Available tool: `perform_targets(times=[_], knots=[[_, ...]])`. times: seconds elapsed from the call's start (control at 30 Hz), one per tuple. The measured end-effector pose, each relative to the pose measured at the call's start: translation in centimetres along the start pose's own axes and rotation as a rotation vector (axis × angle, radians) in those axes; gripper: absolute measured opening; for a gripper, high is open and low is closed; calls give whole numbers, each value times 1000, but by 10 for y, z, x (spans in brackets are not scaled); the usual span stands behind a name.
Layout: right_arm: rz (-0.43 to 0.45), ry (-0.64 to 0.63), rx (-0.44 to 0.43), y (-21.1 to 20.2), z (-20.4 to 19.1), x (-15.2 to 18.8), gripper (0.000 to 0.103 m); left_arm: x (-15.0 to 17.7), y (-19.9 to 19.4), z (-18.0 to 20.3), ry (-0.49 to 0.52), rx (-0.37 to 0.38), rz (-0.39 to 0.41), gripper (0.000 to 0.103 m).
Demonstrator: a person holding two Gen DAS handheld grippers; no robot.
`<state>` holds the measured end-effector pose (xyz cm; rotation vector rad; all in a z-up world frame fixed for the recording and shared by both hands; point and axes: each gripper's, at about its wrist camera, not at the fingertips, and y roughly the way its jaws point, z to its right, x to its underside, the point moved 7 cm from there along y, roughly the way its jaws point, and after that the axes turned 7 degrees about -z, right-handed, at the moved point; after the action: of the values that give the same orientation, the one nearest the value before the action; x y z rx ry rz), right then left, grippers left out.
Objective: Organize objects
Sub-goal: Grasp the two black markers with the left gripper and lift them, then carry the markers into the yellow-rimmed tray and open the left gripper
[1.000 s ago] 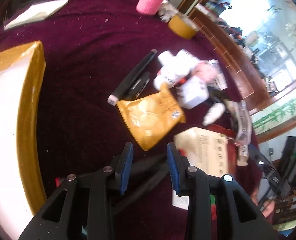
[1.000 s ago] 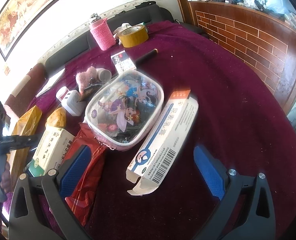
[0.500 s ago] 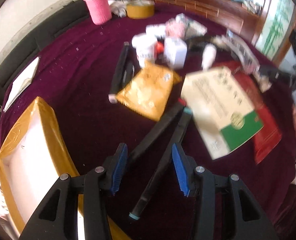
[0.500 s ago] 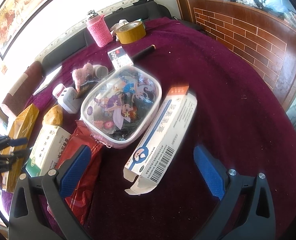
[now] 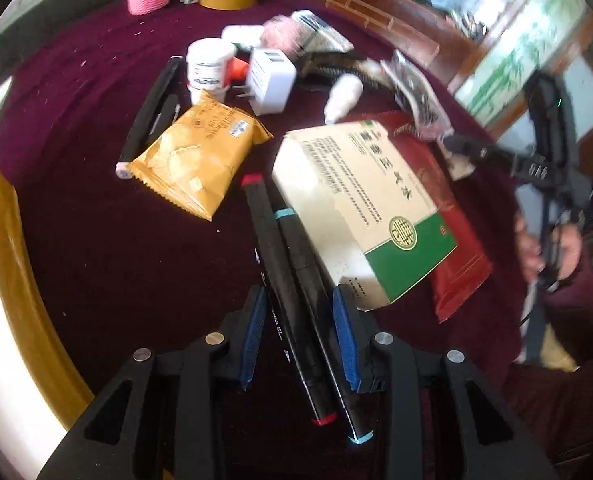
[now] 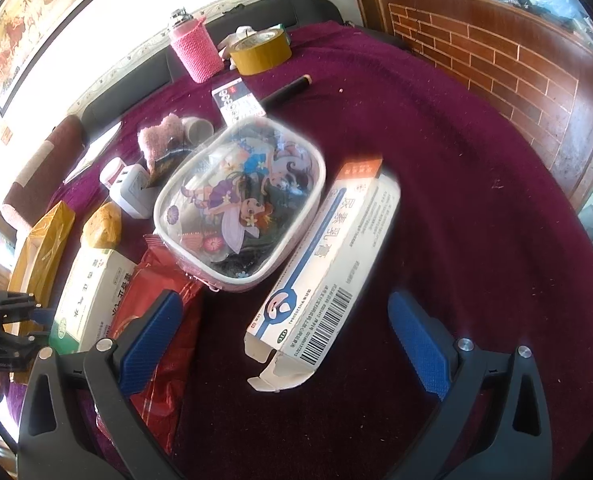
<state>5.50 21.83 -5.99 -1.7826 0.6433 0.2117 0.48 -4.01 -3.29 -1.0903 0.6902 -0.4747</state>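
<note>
In the left wrist view, your left gripper [image 5: 298, 334] is closing its jaws around two black marker pens, one red-capped [image 5: 281, 280] and one teal-capped [image 5: 316, 312], which lie side by side between the blue pads against a cream-and-green cardboard box [image 5: 360, 212] on the maroon tablecloth [image 5: 96, 240]. In the right wrist view, your right gripper [image 6: 284, 344] stands wide apart, empty, over a white-and-blue carton [image 6: 328, 276] beside a clear cartoon-printed pouch [image 6: 240, 200].
</note>
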Motion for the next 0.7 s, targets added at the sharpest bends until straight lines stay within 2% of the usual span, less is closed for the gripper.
perform_targets(times=[0.07,0.1,0.2,0.3,0.33,0.37,0.5,0.63,0.7], knots=[[-6,-6,-5,1,-1,0,103,1,-9,-12,-94,84,54,29],[-7,-9,-6,2,-2,1,103,2,-12,-18,-130,96,73,29],[-7,-13,-2,2,-3,2,103,4,-4,-25,-138,23,40,29],[-7,-7,-4,2,-1,2,103,10,-7,-13,-111,34,62,29],[-6,-5,-5,1,-1,2,103,11,-7,-11,-101,-4,60,29],[-6,-3,-5,2,-1,2,103,13,-5,-11,-91,-65,55,34],[-5,-4,-6,1,-1,2,103,12,-10,-22,-137,-94,51,34],[0,-2,-8,0,-1,2,103,18,-11,-32,-174,-120,53,25],[1,-2,-9,0,-1,1,103,14,-7,-26,-148,-197,46,25]])
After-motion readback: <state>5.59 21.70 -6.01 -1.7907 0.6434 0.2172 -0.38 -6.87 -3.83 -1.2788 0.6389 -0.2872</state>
